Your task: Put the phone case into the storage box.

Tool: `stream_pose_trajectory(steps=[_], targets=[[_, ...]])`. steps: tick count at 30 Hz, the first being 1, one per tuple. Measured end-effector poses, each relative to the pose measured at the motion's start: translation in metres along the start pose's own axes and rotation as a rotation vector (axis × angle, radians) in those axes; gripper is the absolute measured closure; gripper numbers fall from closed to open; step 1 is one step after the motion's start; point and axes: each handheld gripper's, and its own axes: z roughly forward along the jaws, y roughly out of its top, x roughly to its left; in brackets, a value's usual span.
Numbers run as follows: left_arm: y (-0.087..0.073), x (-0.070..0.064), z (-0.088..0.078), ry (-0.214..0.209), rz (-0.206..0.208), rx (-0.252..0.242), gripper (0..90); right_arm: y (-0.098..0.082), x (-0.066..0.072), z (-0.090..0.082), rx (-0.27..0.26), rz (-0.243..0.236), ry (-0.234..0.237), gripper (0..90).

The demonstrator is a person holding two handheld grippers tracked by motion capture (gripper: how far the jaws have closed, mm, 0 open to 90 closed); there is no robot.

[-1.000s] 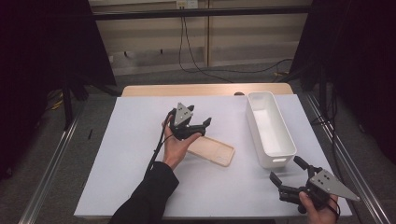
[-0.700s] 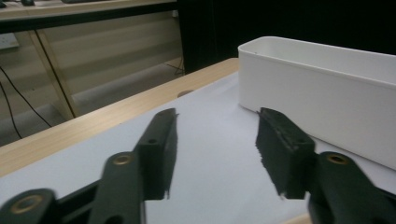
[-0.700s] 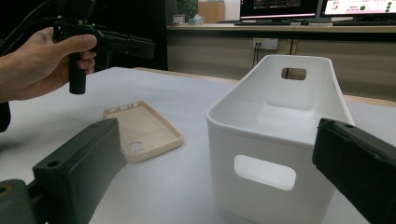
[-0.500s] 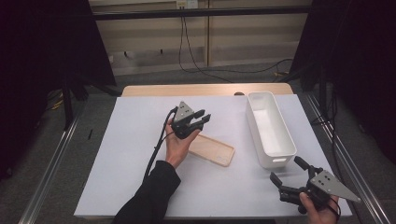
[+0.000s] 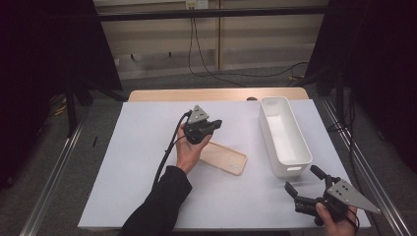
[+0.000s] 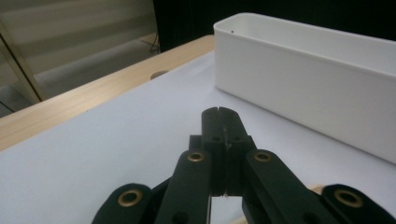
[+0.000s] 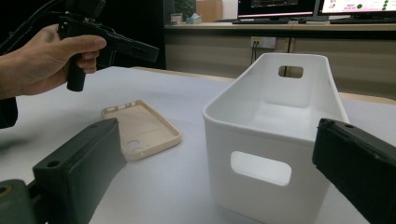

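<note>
A beige phone case [image 5: 226,157] lies flat on the white table top, left of a long white bin [image 5: 290,167]. A hand holds my left gripper [image 5: 216,124] above the case's far end, pointing toward the bin. Its jaws have just been closing and now meet with nothing between them, seen close up in the left gripper view [image 6: 218,112]. My right gripper [image 5: 302,180] rests near the table's front right corner, jaws spread wide and empty. In the right gripper view they frame the bin [image 7: 261,186], with the case [image 7: 142,128] and the left gripper [image 7: 152,52] beyond.
The white sheet [image 5: 137,162] covers a wooden table whose bare edge [image 5: 162,94] shows at the back. Metal rails run along both sides of the table. Cables hang behind it. The bin [image 6: 303,98] stands close ahead of the left gripper.
The left gripper's jaws went from spread apart to pressed together, empty. The hand holding it shifted only slightly. The right gripper, the case and the bin stayed put.
</note>
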Motion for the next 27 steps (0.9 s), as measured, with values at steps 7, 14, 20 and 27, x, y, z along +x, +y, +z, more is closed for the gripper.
stream_pose_trajectory(steps=[7,14,20,27], targets=[[0.009,0.000,0.007,-0.026,-0.021,0.161,90.0,0.000,0.000,0.000,0.007,-0.003,-0.004,0.9],[0.014,0.003,0.016,-0.034,-0.029,0.273,90.0,-0.001,0.000,0.000,0.008,-0.001,-0.004,0.9],[0.014,0.008,0.023,-0.040,-0.041,0.374,90.0,-0.001,0.000,0.000,0.008,0.000,-0.003,0.9],[0.007,0.013,0.030,-0.035,-0.092,0.453,90.0,-0.001,0.000,0.001,0.019,-0.007,-0.001,0.9]])
